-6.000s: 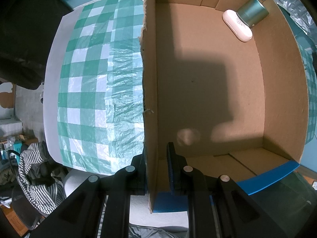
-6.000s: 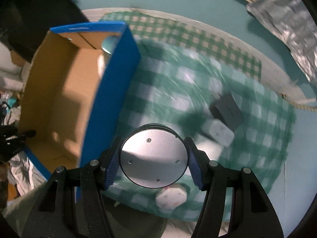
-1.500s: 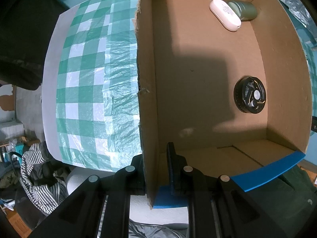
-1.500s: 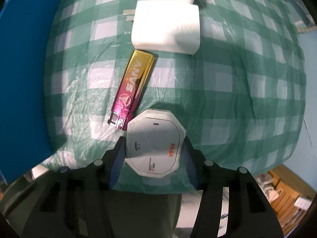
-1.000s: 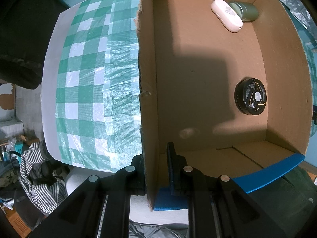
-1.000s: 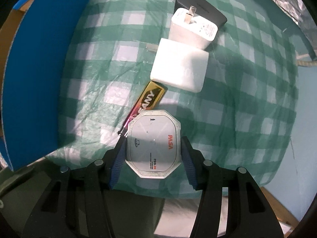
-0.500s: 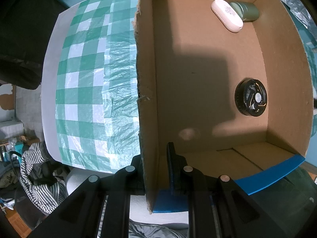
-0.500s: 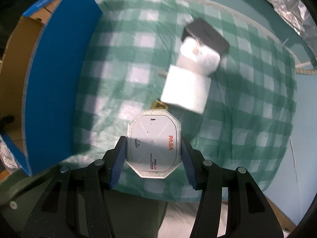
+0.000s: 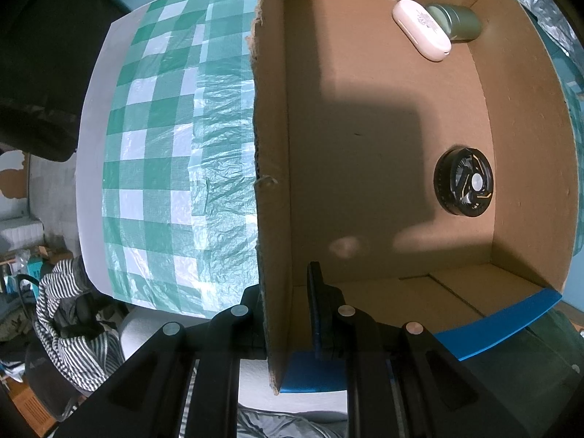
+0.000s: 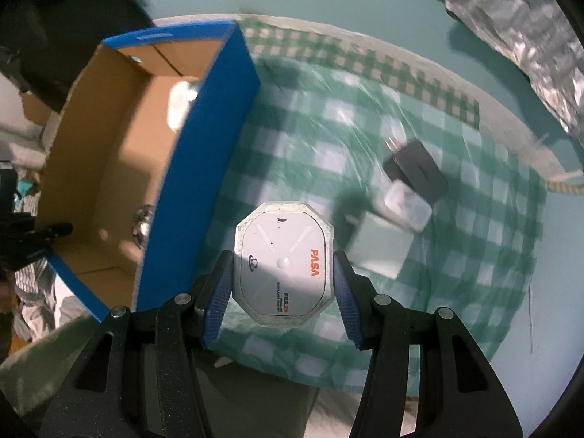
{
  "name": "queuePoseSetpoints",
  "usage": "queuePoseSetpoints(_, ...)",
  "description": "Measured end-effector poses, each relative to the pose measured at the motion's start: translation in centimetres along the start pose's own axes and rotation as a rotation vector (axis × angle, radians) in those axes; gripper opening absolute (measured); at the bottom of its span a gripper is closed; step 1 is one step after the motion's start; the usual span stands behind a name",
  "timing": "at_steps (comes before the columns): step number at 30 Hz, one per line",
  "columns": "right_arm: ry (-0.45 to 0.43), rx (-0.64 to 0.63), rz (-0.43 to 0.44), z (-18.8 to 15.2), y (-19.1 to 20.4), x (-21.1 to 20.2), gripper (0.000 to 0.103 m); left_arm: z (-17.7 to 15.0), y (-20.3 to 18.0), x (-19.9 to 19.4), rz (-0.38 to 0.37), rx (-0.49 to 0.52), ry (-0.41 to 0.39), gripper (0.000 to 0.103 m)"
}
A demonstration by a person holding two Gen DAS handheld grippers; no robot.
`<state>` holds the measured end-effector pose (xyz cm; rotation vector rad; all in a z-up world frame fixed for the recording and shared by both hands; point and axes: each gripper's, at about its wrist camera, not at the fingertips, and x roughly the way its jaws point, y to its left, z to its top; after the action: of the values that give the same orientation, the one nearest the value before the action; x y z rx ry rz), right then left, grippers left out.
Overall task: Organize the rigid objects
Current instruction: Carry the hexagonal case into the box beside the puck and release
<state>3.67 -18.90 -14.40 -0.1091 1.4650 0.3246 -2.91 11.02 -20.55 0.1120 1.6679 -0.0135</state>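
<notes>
Cardboard box (image 9: 383,153) stands on the checked desk (image 10: 474,255); the left gripper (image 9: 284,303) has its jaws clamped on the box's left wall; inside, a black fan (image 9: 464,181) lies by the right wall, a white case (image 9: 421,30) and green tin (image 9: 456,22) in the far corner, the middle floor bare; right of the box, above the desk, the right gripper (image 10: 283,273) has its jaws closed on a white octagonal device (image 10: 284,262).

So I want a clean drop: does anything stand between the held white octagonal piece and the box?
Only the box's blue side wall. The octagon, in the right gripper, hangs over the cloth beside it. The box floor looks mostly bare near the fan.
</notes>
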Motion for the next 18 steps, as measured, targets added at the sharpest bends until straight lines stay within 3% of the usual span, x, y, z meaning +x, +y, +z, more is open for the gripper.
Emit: queuePoseSetpoints(18,-0.045,-0.221,0.023,6.4,7.7,-0.3,0.053,0.0,0.2,-0.1,-0.002,0.001,-0.003,0.015)
